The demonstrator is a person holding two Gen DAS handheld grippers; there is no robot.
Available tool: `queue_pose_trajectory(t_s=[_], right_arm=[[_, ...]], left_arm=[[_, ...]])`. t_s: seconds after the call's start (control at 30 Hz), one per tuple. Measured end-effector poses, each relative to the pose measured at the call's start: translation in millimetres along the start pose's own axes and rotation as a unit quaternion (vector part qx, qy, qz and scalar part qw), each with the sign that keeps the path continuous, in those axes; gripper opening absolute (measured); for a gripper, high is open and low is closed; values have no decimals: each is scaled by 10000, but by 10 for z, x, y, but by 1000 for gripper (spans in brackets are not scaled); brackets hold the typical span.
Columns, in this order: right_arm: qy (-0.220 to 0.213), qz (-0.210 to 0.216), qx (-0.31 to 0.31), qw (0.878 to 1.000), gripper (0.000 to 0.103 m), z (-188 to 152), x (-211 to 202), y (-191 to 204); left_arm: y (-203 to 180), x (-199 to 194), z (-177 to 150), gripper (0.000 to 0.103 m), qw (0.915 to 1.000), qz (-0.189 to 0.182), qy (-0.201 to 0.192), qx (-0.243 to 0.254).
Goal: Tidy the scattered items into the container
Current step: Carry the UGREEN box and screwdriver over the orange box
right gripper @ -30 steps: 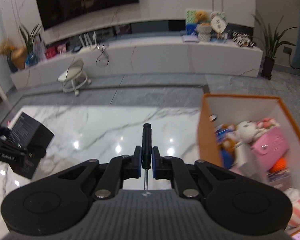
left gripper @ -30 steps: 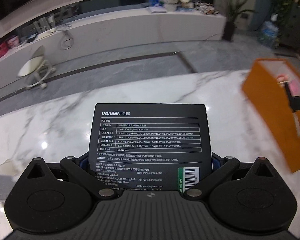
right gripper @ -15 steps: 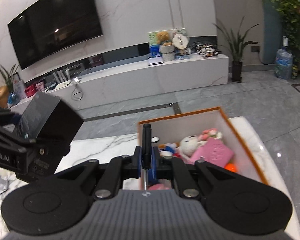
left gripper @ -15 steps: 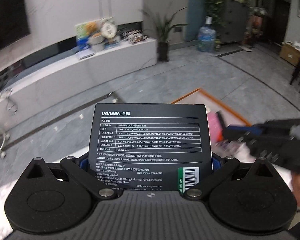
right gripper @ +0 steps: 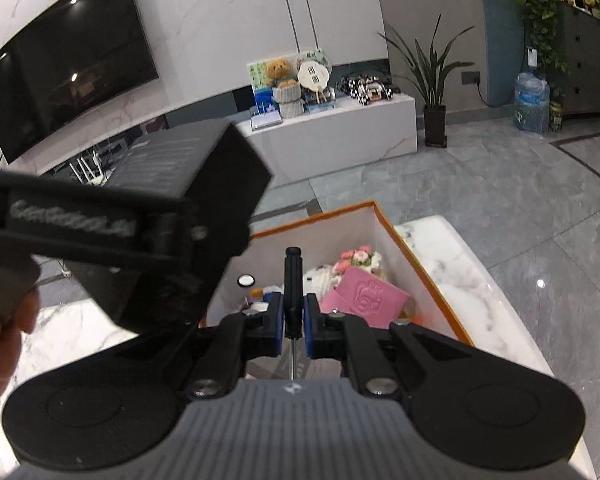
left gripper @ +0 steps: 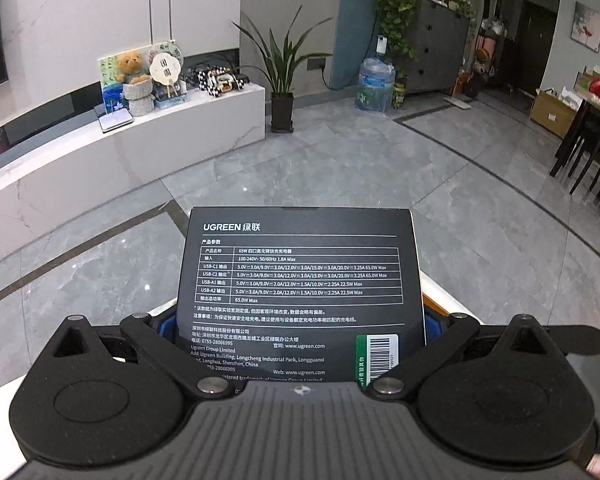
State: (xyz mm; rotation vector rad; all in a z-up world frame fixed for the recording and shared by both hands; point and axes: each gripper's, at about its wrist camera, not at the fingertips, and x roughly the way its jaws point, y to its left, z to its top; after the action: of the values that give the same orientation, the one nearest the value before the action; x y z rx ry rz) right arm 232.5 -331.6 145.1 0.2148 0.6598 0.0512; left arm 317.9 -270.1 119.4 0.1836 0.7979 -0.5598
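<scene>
Left wrist view: the left gripper (left gripper: 300, 326) is clamped on a black UGREEN charger box (left gripper: 300, 280), blue pads pressed against both its sides, the printed specification panel facing the camera. The box is held aloft; a sliver of the marble table (left gripper: 440, 292) shows behind it.

Right wrist view: the right gripper (right gripper: 293, 320) is closed on a black-handled screwdriver (right gripper: 293, 280), handle pointing forward, metal shaft trailing back. It sits above the orange-rimmed container (right gripper: 420, 276), which holds a pink pouch (right gripper: 366, 298) and plush toys (right gripper: 360, 260). The box-bearing left gripper appears blurred, high at left.
</scene>
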Motion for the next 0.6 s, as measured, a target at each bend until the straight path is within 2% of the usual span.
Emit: queue_pose_trajectory(t_s=[0.2, 0.33, 0.5, 0.6], right_arm=[[147, -73, 60, 9998, 12, -53, 95, -99], [196, -240, 23, 9995, 16, -62, 132, -107], [124, -385, 27, 9992, 44, -51, 106, -132], [60, -358, 49, 9993, 49, -35, 69, -136]], left_arm=[[-42, 175, -18, 103, 9996, 21, 265, 80], [-23, 257, -40, 103, 9993, 33, 375, 52], [29, 269, -84, 103, 9992, 82, 371, -159], [91, 296, -65, 103, 9987, 71, 397, -322]])
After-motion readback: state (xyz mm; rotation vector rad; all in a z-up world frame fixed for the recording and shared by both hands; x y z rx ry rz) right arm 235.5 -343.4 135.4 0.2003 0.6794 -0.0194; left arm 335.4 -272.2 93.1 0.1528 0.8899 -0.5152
